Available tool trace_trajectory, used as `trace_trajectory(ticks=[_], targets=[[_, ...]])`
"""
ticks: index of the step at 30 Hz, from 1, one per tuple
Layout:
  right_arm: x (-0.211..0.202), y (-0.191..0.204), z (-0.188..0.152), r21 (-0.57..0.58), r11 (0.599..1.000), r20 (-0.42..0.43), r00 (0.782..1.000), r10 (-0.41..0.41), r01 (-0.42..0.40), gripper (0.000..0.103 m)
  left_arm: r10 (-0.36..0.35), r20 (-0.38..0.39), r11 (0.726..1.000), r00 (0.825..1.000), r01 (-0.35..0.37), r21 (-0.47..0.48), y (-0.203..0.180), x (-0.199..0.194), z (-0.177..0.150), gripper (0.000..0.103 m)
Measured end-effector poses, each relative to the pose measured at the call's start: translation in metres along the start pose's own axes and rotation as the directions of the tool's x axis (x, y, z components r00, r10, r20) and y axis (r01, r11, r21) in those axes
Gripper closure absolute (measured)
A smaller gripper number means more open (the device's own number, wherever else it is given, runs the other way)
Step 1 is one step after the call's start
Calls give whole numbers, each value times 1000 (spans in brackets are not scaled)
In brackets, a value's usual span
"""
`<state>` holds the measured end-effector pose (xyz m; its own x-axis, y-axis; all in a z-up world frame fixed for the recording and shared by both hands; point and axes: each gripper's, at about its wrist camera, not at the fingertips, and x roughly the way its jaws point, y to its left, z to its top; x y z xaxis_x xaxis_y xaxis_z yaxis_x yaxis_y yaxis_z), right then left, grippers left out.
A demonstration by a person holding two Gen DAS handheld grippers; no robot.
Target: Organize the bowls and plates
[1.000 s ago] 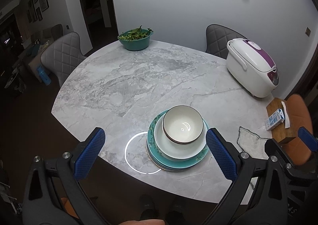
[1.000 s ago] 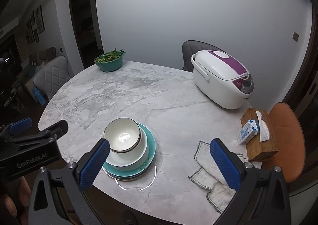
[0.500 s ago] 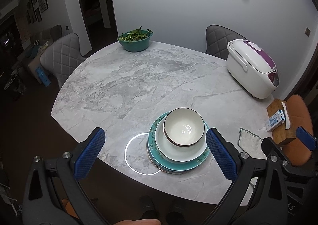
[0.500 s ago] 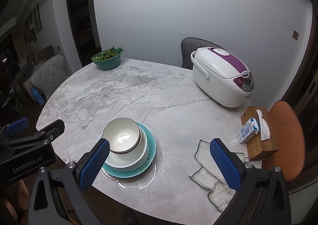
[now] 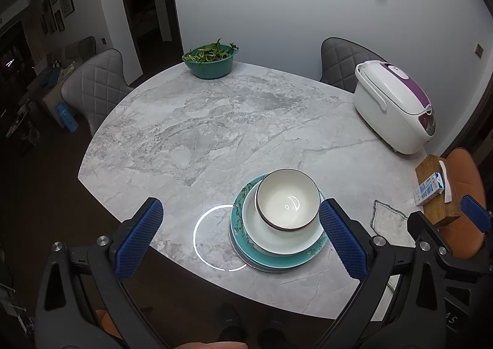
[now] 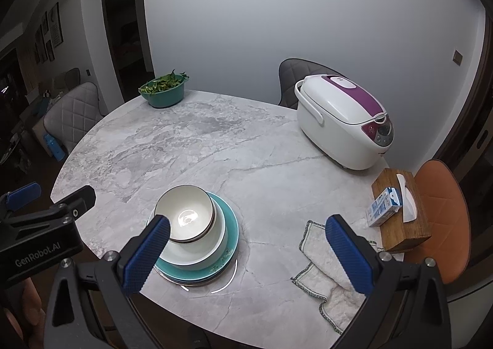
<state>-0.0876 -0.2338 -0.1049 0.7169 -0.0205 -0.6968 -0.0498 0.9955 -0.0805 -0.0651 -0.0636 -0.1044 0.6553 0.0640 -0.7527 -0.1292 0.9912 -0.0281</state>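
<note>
A stack of dishes stands near the front edge of the round marble table: a white bowl with a dark rim on a white plate, on a teal patterned plate. My left gripper hangs open above the table edge, the stack just inside its right finger. My right gripper is open too, held high, with the stack by its left finger. Neither one touches the dishes.
A teal bowl of greens sits at the table's far side. A white and purple rice cooker stands at the right. A cloth, a wooden tissue box with a small carton, and chairs ring the table.
Both grippers have drifted slightly back and up, so the stack sits a little lower in each view. Nothing was taken hold of; the dishes have not moved.
</note>
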Motion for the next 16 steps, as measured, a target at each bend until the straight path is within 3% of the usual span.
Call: trace_trajectory(ticks=[16], targets=[[4, -2, 2, 2, 1000, 3, 1000, -3, 3, 0, 3, 36, 1000, 999, -3, 16, -2, 0, -4, 0]])
